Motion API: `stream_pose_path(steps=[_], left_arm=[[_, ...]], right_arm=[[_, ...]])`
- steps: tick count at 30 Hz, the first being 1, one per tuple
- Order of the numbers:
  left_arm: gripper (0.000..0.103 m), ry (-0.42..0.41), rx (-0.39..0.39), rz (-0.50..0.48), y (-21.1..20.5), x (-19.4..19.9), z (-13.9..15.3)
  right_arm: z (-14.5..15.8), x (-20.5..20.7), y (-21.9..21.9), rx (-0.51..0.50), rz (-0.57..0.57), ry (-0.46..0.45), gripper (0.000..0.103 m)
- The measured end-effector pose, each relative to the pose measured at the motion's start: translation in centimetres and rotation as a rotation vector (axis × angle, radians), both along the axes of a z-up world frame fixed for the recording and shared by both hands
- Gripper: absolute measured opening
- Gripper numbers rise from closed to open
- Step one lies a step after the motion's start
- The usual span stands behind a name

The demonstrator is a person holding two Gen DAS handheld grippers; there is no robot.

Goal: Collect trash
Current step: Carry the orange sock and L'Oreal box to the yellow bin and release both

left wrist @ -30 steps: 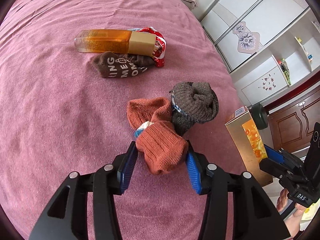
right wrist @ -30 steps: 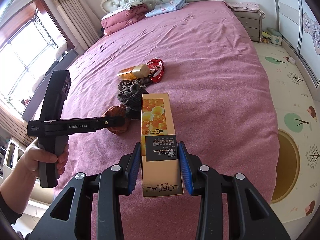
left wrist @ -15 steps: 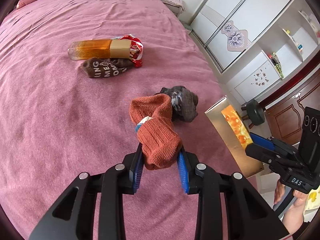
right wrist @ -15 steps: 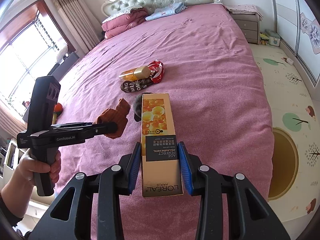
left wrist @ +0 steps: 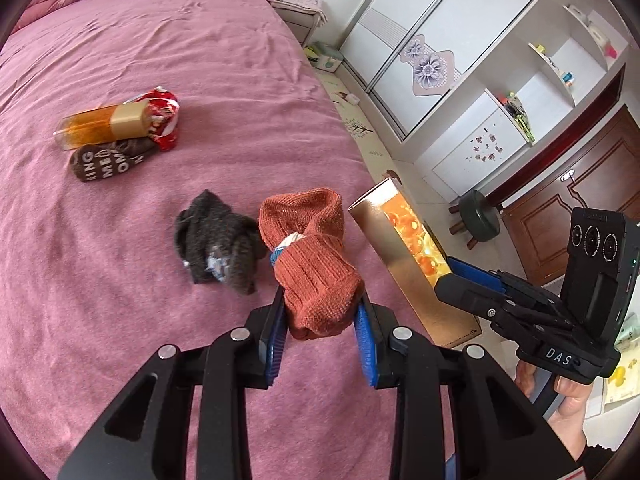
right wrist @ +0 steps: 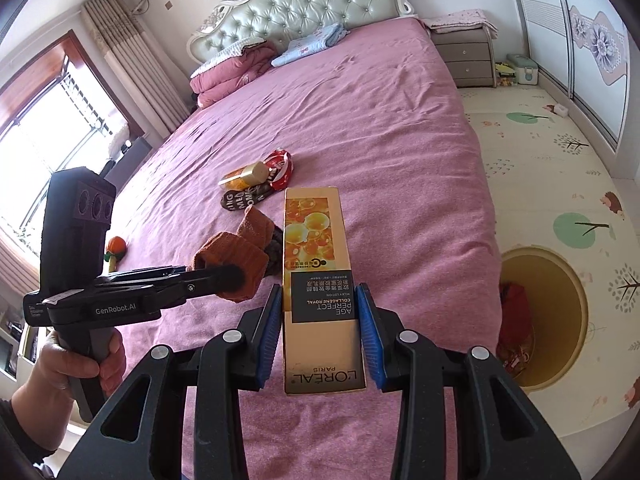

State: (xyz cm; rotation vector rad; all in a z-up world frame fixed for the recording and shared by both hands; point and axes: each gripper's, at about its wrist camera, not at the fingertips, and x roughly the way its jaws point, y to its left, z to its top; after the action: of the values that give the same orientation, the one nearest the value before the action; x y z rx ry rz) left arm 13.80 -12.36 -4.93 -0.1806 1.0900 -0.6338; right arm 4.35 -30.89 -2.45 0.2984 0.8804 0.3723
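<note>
My left gripper [left wrist: 320, 316] is shut on a rust-orange sock [left wrist: 314, 256] and holds it above the pink bed [left wrist: 120, 320]. In the right wrist view the same orange sock [right wrist: 232, 256] hangs in the left gripper [right wrist: 236, 278] to the left. My right gripper [right wrist: 318, 320] is shut on a tall gold carton [right wrist: 316, 272], seen also as the gold carton [left wrist: 404, 248] in the left wrist view. A grey sock [left wrist: 216, 244] lies crumpled on the bed. Farther off lie an amber bottle [left wrist: 100, 126], a red wrapper [left wrist: 164, 116] and a brown printed sock [left wrist: 108, 160].
A round yellow bin [right wrist: 540, 316] with red trash inside stands on the patterned floor mat right of the bed. Folded bedding [right wrist: 236, 68] lies by the headboard. A nightstand [right wrist: 466, 54], wardrobe doors [left wrist: 420, 52] and a dark stool [left wrist: 478, 216] are beyond the bed.
The left gripper closed on the orange sock and lifted it off the bed, away from the grey sock. Both grippers drifted toward the bed's right side; the bin came into view.
</note>
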Motion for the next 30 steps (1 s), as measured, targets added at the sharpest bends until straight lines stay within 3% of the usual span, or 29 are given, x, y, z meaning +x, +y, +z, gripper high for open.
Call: stream_pose_path(steps=[10, 30], left_arm=[[0.031, 0.023, 0.019, -0.107, -8.7, 1.0, -1.4], [0.031, 0.09, 0.081, -0.256, -22.2, 3.3, -5.7]], right_arm=[[-0.6, -1.3, -6.6, -0.037, -0.11, 0.002, 0.036], [-3.7, -2.2, -18.3, 0.004, -0.322, 0.053, 0.036]])
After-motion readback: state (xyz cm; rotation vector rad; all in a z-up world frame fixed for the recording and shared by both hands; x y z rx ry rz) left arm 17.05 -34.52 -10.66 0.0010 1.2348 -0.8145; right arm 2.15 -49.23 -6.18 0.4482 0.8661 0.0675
